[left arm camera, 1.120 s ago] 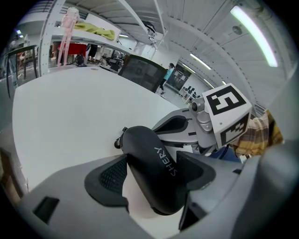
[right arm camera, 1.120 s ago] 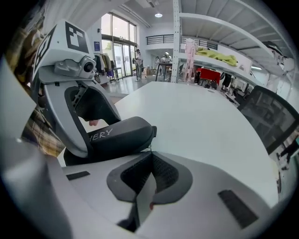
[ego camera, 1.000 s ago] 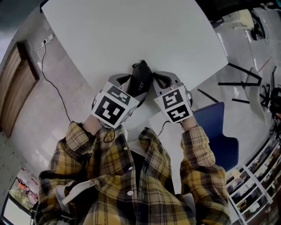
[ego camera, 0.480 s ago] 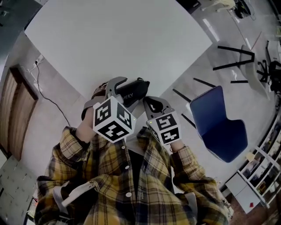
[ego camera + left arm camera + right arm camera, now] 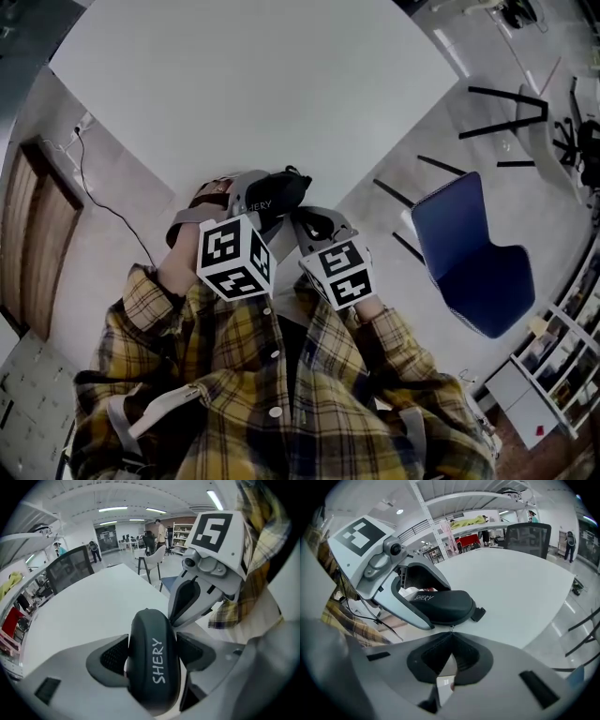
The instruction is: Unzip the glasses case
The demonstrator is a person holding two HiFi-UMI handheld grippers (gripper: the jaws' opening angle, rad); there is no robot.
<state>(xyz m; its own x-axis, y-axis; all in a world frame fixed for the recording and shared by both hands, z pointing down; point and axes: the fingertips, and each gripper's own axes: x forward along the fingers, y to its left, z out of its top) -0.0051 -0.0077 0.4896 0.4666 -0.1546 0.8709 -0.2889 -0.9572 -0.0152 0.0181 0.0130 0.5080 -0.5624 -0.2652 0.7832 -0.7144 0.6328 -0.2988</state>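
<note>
Here, the left gripper (image 5: 151, 645) has its fingers (image 5: 112, 656) closed onto the black glasses case (image 5: 154, 674), one ribbed pad against each long side. The case stands on edge between them. Its rounded end pokes out past the fingertips, and the white word "SHERY" runs along the face that looks back at the camera.

The right gripper (image 5: 451, 633) has its fingers pressed together, so the tips meet in a point with no gap. A thin sliver is nipped there and runs up to the case's seam; it looks like the zipper pull (image 5: 451, 628), though it is very small. The case lies just beyond these fingertips, almost touching them, with the left gripper's fingers cupped round its far half. A small black tab (image 5: 478, 614) sticks out of the case's end, just to one side of the right fingertips.

In the head view both grippers are close in front of the person's chest, fingertips turned toward each other. The case is off the white table (image 5: 253, 84), whose near edge lies just beyond it.
</note>
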